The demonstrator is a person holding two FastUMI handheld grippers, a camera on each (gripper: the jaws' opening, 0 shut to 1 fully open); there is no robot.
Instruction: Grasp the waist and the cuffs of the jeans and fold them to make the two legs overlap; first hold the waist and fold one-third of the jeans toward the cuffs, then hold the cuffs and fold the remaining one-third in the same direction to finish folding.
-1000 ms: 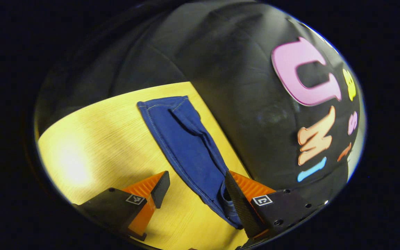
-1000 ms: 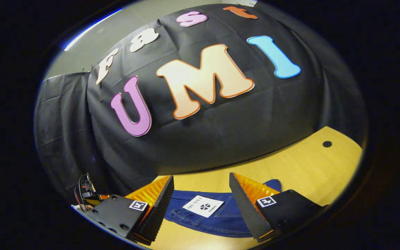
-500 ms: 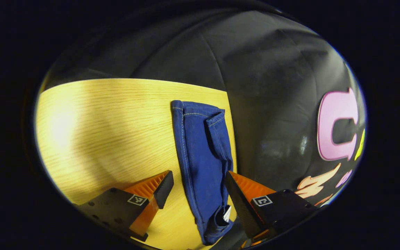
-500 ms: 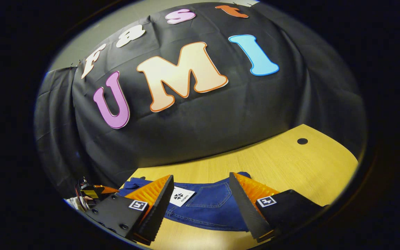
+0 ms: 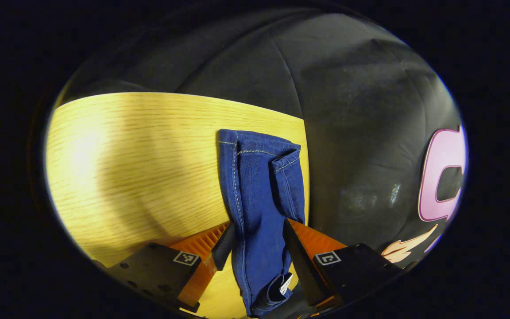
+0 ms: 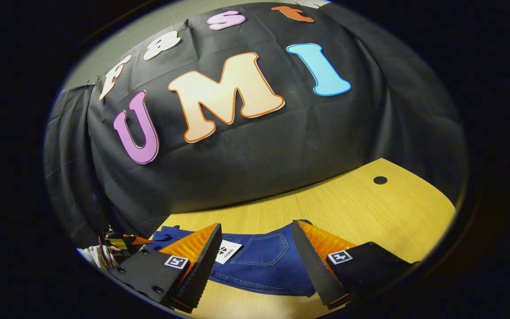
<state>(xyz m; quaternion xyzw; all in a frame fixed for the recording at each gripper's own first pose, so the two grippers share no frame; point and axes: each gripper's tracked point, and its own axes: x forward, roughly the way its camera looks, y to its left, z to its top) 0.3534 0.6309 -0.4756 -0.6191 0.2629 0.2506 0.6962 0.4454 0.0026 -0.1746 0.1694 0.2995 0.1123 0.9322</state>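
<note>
1. The jeans [image 5: 259,208] lie along the far edge of the table [image 5: 140,168]
2. The left gripper [image 5: 255,235] has its fingers close around the jeans; real pressing I cannot tell
3. The right gripper [image 6: 255,248] is wide open above the waist, holding nothing

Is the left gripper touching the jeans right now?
Cannot tell. In the left gripper view its fingers flank the jeans closely, but no clear contact or gap shows.
</note>
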